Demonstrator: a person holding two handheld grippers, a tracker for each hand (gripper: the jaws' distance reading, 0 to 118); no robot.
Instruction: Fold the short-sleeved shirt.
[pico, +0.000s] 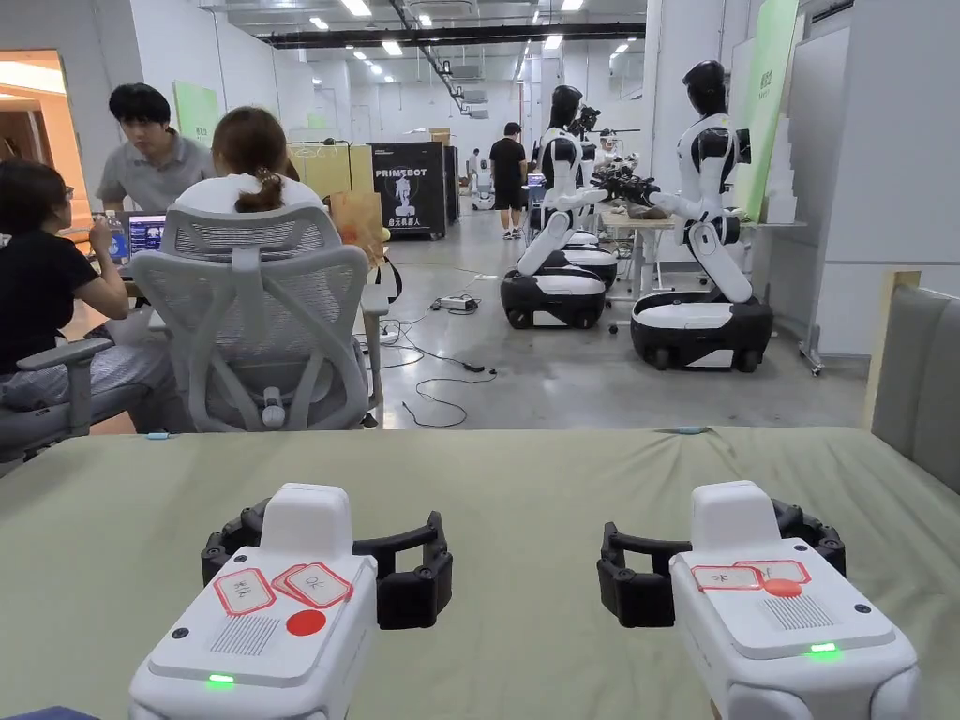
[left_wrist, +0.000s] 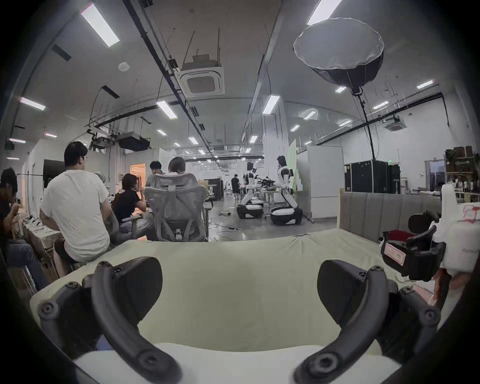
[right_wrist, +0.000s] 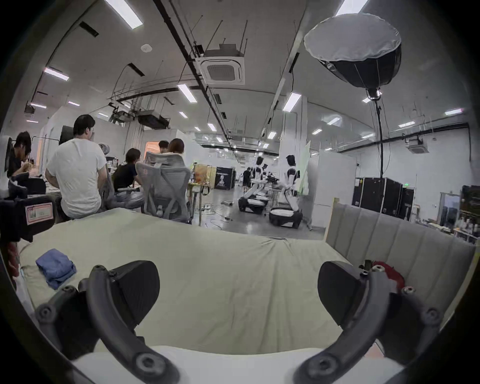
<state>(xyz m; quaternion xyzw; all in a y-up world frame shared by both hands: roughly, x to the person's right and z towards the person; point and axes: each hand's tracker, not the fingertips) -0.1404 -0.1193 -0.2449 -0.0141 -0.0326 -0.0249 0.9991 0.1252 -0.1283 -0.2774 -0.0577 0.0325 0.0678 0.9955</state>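
You hold two grippers, the left gripper (pico: 412, 572) at lower left and the right gripper (pico: 626, 577) at lower right of the head view, each with two jaws spread apart. One green-covered bed (pico: 525, 487) spans the bottom. One folded blue garment (right_wrist: 55, 267) lies at lower left of the right gripper view, and one red item (right_wrist: 392, 271) at lower right. Two grey mesh chairs (pico: 267, 319) stand at left of the head view. Two white-and-black humanoid robots (pico: 708, 216) stand at upper right. One softbox lamp (left_wrist: 340, 49) hangs at top right of the left gripper view.
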